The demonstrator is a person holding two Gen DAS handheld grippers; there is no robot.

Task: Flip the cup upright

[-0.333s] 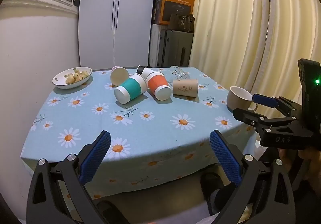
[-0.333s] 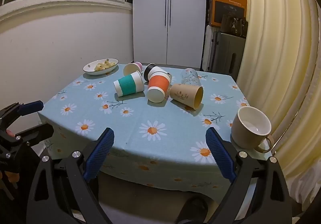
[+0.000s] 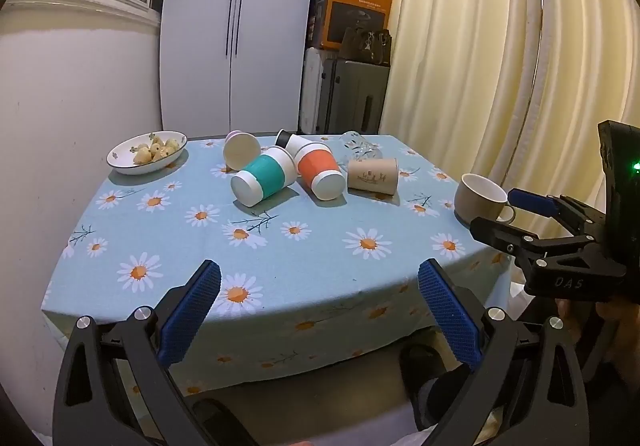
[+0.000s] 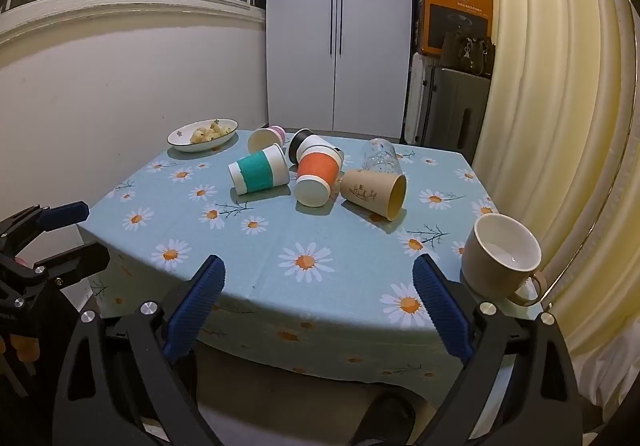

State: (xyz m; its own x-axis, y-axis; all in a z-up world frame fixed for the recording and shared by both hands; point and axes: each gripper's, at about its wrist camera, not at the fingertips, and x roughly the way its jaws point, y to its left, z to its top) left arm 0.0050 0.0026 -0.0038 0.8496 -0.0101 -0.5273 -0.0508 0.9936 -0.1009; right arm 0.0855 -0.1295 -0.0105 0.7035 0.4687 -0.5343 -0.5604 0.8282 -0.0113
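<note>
Several cups lie on their sides in the middle of the table: a teal-sleeved cup (image 3: 262, 180) (image 4: 260, 174), an orange-sleeved cup (image 3: 322, 174) (image 4: 318, 176), a brown paper cup (image 3: 372, 176) (image 4: 374, 192), a pink-based cup (image 4: 266, 138), a black-and-white cup (image 4: 308, 146) and a clear glass (image 4: 380, 156). A beige mug (image 3: 480, 196) (image 4: 500, 258) stands upright near the right edge. My left gripper (image 3: 320, 312) and right gripper (image 4: 320, 306) are both open and empty, held off the table's near edge. The right gripper also shows in the left wrist view (image 3: 516, 214).
The table wears a blue daisy tablecloth (image 4: 280, 238). A white bowl of food (image 3: 146, 154) (image 4: 202, 134) sits at the far left. Cream curtains (image 4: 560, 106) hang close on the right; a white wardrobe (image 4: 340, 26), suitcases and boxes stand behind.
</note>
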